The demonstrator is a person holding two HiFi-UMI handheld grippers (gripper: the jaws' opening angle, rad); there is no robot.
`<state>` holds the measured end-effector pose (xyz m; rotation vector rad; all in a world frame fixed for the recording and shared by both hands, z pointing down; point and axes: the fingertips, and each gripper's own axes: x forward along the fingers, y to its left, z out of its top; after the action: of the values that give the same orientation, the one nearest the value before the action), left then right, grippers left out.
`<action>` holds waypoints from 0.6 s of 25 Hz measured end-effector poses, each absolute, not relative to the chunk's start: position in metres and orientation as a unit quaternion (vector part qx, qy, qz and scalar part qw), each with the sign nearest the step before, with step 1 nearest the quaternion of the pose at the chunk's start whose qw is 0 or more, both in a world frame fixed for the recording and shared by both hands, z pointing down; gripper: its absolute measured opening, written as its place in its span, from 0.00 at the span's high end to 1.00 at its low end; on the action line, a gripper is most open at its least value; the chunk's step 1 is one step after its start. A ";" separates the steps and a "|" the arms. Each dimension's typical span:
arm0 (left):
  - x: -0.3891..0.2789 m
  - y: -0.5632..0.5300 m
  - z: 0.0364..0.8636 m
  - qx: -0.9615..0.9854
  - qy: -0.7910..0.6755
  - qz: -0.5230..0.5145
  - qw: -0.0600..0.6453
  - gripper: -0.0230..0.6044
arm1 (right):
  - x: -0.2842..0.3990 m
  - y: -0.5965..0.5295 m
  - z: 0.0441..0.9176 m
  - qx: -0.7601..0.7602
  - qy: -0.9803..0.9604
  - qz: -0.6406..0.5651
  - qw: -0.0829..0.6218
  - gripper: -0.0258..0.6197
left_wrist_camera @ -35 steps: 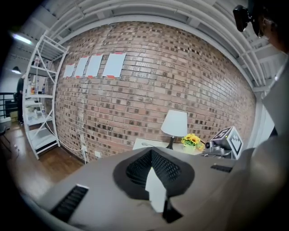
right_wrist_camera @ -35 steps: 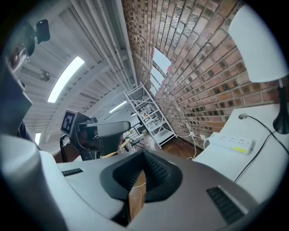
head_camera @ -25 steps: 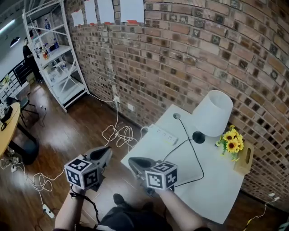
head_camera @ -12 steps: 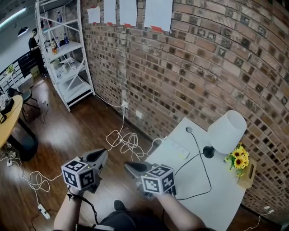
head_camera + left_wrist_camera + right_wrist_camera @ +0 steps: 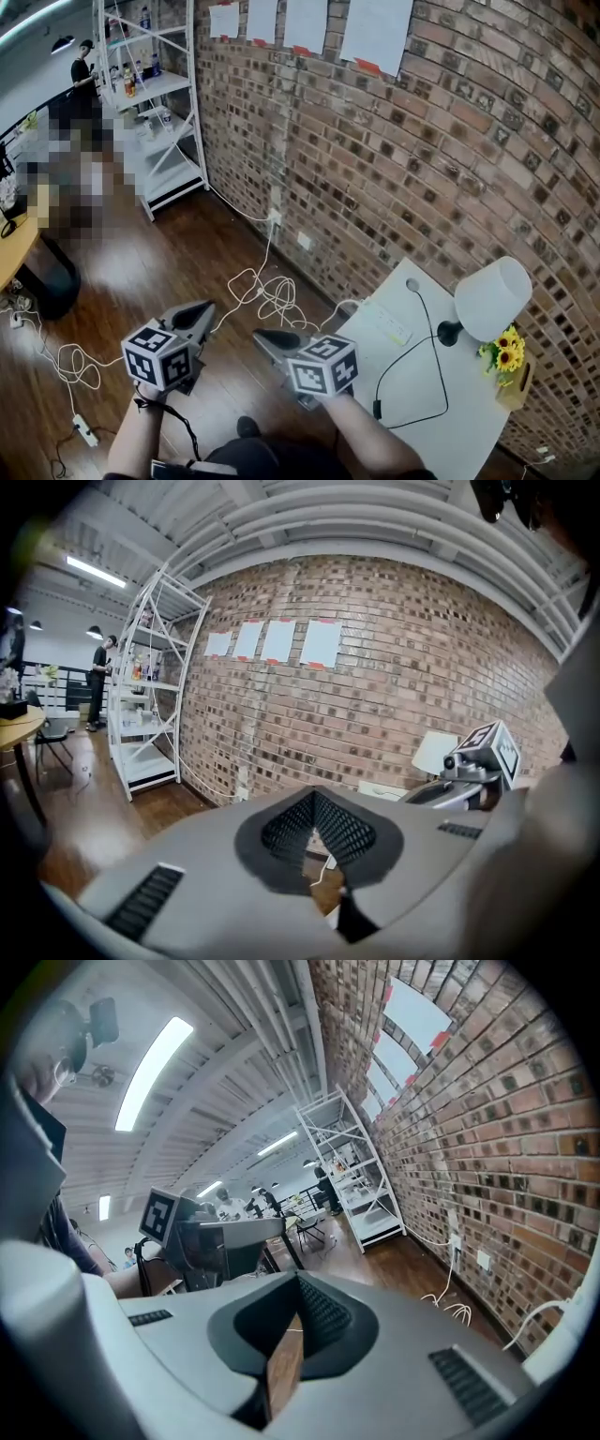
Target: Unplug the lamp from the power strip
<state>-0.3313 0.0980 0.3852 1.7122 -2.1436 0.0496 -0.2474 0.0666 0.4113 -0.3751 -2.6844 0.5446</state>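
The white-shaded lamp [image 5: 492, 298] stands on the white table [image 5: 441, 441] at the right, by the brick wall. Its black cord [image 5: 442, 375] loops across the tabletop. A white power strip [image 5: 386, 323] lies near the table's left edge, and a dark round cord end [image 5: 412, 284] lies beyond it; whether it is plugged in I cannot tell. My left gripper [image 5: 202, 314] and right gripper [image 5: 267, 339] hang over the wooden floor, left of the table, both shut and empty. The left gripper view shows the lamp [image 5: 433, 752] far off beside my right gripper [image 5: 473, 771].
White cables [image 5: 267, 291] coil on the floor under a wall outlet [image 5: 276, 218]. A white shelf rack [image 5: 155, 112] stands at the back left with a person [image 5: 84, 70] beside it. Sunflowers [image 5: 506, 356] and a wooden box [image 5: 518, 384] sit behind the lamp. Another power strip [image 5: 82, 431] lies on the floor.
Both grippers have moved left, away from the table. The right one was over the table's near edge and now hangs over the floor. Table and lamp have slid right in the view.
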 end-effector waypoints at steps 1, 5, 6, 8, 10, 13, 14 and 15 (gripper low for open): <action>-0.335 0.102 0.386 0.610 -0.768 0.018 0.196 0.94 | -0.253 0.070 0.412 -0.137 -0.953 0.192 0.191 0.96; -0.358 0.118 0.384 0.597 -0.780 0.016 0.188 0.94 | -0.275 0.082 0.413 -0.152 -0.953 0.165 0.205 0.96; -0.365 0.121 0.383 0.592 -0.784 0.013 0.185 0.94 | -0.281 0.083 0.411 -0.153 -0.954 0.158 0.203 0.96; -0.379 0.130 0.382 0.578 -0.796 0.010 0.181 0.94 | -0.292 0.085 0.408 -0.153 -0.955 0.159 0.199 0.96; -0.391 0.138 0.384 0.569 -0.802 0.011 0.180 0.94 | -0.302 0.087 0.407 -0.152 -0.954 0.166 0.198 0.96; -0.403 0.150 0.385 0.566 -0.805 0.006 0.179 0.94 | -0.318 0.096 0.408 -0.153 -0.954 0.162 0.202 0.96; -0.407 0.155 0.385 0.563 -0.807 0.005 0.178 0.94 | -0.323 0.101 0.407 -0.155 -0.954 0.158 0.201 0.96; -0.411 0.160 0.386 0.560 -0.810 0.004 0.176 0.94 | -0.328 0.106 0.406 -0.158 -0.955 0.155 0.199 0.96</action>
<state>-0.4107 0.1599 0.3858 1.5845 -2.2929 0.0123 -0.3279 0.1057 0.4064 -0.4420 -2.6709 0.4333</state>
